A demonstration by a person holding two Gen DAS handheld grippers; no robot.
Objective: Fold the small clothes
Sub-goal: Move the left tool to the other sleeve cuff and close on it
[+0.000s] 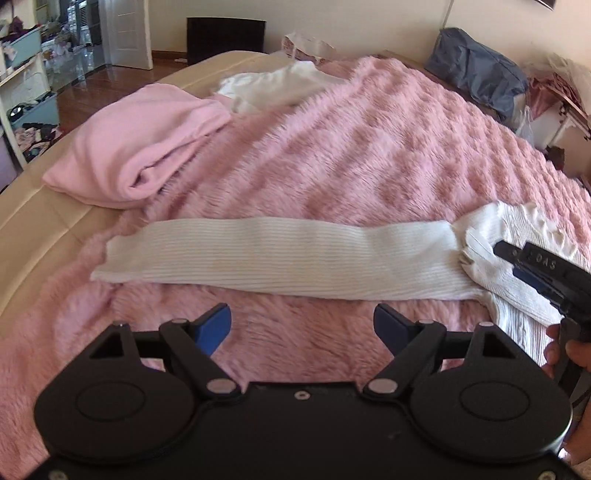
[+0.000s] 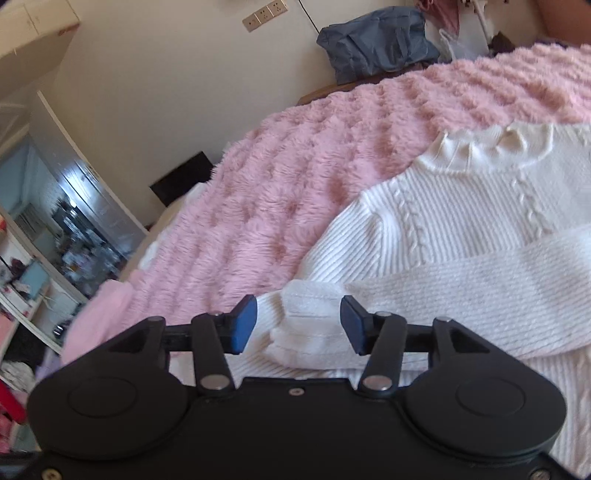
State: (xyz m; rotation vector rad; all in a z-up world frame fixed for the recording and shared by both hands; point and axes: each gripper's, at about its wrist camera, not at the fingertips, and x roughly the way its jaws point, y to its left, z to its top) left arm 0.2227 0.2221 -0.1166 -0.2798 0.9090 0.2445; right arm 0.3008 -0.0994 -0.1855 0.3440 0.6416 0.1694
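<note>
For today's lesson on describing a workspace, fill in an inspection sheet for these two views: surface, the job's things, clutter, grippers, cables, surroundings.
Surface: fluffy pink blanket spread over a bed.
Job's things: white knit sweater lying flat, one sleeve stretched out sideways, the other sleeve's cuff folded across the body.
Clutter: folded pink cloth and another white garment at the blanket's far side; blue-grey bag beyond the bed.
Grippers: left gripper open over bare blanket, holding nothing; right gripper open, the cuff between its pads but not pinched.
Cables: a thin dark cord on the wall near the sockets.
Surroundings: shelves with items, wooden floor, white door.
</note>
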